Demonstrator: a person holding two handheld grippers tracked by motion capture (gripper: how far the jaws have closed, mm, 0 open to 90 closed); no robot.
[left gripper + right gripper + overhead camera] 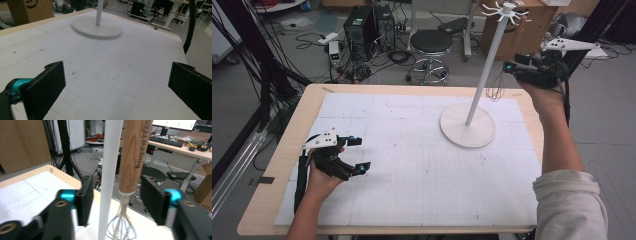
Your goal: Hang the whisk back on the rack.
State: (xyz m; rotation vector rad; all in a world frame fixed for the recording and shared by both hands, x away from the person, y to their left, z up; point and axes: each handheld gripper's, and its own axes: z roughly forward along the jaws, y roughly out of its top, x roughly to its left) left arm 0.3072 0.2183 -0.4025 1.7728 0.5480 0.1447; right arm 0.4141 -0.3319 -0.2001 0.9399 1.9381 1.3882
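While the left gripper (350, 155) rests low on the desk (302, 120) in the person's left hand (319, 177), its jaws stand spread wide with nothing between them. Left gripper view: bare gridded mat (112, 72) fills the gap between the jaws; well ahead of them, the round white base (96, 27) of the stand, its pole rising from the middle.

Right gripper (518, 64) held up high at the far right edge of the desk, near the upper part of the white pole (488, 60); the hooked crown (505, 11) of the stand sits above it. Grey plate on top of this gripper, cable trailing down along the forearm.

Right gripper view: jaws parted, not touching anything. Between them, two upright things side by side: the white pole (110, 177) nearer the left jaw, and a whisk (130, 182) nearer the right jaw. Whisk hangs with wooden handle (135, 155) upward, printed lettering on it, wire loops (121, 227) below the jaws' level. Small gaps show between each jaw and the pole or handle. Whether handle and pole touch, cannot tell.

Beyond the jaws: black stool (152, 173), floor cables, another desk with a keyboard (167, 141).
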